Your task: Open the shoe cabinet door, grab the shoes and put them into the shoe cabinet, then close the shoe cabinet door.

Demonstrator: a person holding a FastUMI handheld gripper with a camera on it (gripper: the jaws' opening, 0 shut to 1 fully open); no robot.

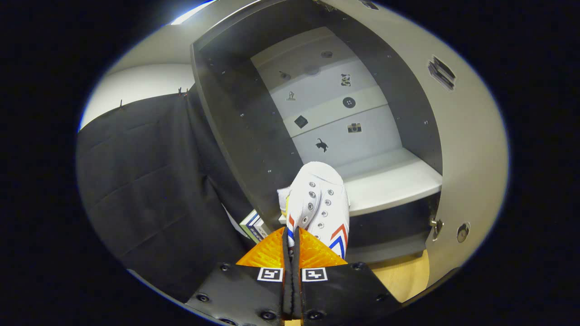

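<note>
Gripper (291,235) pinching the white shoe (319,199) by a thin edge; could slip before reaching the shoe cabinet (226,136) shelf (394,185).

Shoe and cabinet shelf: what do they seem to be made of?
Shoe, pinched in the tongs: probably white canvas, going by its woven look and metal lace eyelets. Shelf: likely laminated board, smooth matt white with a squared edge. Neither is certain.

The white shoe (319,203) looks like cloth with shiny metal eyelets. The hand-held gripper (291,240) has ridged orange plastic fingers pinching it. The shoe cabinet (394,181) looks smooth and matt.
</note>
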